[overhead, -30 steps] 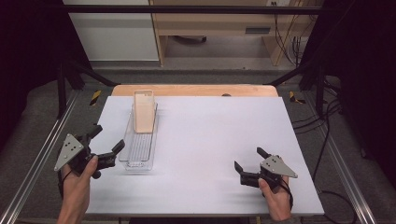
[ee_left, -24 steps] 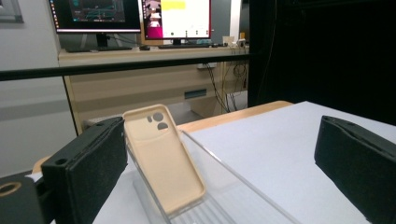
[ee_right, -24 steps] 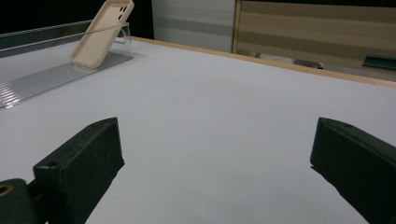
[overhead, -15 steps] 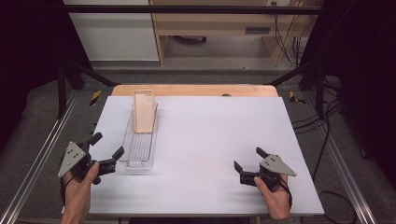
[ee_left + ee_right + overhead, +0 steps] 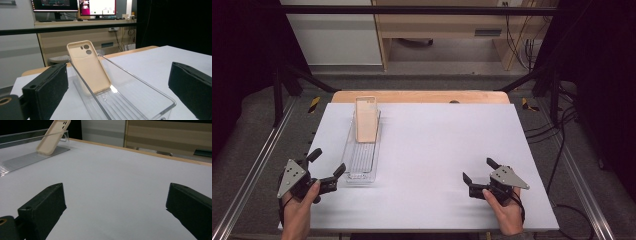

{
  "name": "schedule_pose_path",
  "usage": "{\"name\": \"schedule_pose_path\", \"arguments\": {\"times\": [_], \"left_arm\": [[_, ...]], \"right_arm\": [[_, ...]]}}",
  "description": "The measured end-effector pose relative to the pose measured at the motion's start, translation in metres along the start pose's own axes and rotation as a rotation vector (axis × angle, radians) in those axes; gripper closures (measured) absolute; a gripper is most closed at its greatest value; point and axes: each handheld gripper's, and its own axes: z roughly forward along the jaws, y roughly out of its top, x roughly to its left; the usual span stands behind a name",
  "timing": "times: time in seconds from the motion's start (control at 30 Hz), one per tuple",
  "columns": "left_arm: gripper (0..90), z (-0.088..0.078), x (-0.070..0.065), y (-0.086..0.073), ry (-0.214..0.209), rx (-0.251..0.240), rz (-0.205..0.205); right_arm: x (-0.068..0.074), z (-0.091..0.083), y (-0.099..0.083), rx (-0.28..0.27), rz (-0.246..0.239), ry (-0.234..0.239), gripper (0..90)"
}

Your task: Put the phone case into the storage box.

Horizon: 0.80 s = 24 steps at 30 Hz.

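Left gripper (image 5: 326,168) sat at the surface's (image 5: 437,150) near-left edge, fingers wide apart, empty, just short of one clear tray (image 5: 362,160). One beige phone case (image 5: 366,120) leaned tilted against the tray's far end. Open surface lay between. Right gripper (image 5: 477,172), fingers spread, held nothing.

A beige phone case (image 5: 89,66) leans tilted inside the clear tray (image 5: 140,87), between spread claw jaws.

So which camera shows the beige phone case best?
The left gripper view: the beige soft phone case is near, showing its camera holes, leaning in the clear plastic tray. The high view shows it small; the right gripper view catches it at the top edge.
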Motion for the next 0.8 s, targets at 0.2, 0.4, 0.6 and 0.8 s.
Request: {"name": "schedule_pose_path", "arguments": {"times": [0.2, 0.4, 0.6, 0.8], "left_arm": [[2.2, -0.001, -0.002, -0.005, -0.002, 0.002, 0.015], [2.2, -0.001, -0.005, -0.009, -0.005, 0.007, 0.036], [2.2, -0.001, -0.007, -0.014, -0.007, 0.014, 0.043], [2.2, -0.002, -0.009, -0.018, -0.009, 0.022, 0.052]], "right_arm": [[-0.001, -0.001, 0.000, -0.007, 0.009, 0.008, 2.3], [-0.001, -0.002, 0.001, -0.017, 0.007, 0.007, 2.4], [-0.004, -0.005, 0.002, -0.032, 0.003, 0.001, 2.4], [-0.008, -0.007, 0.003, -0.047, -0.004, -0.010, 2.4]]}}
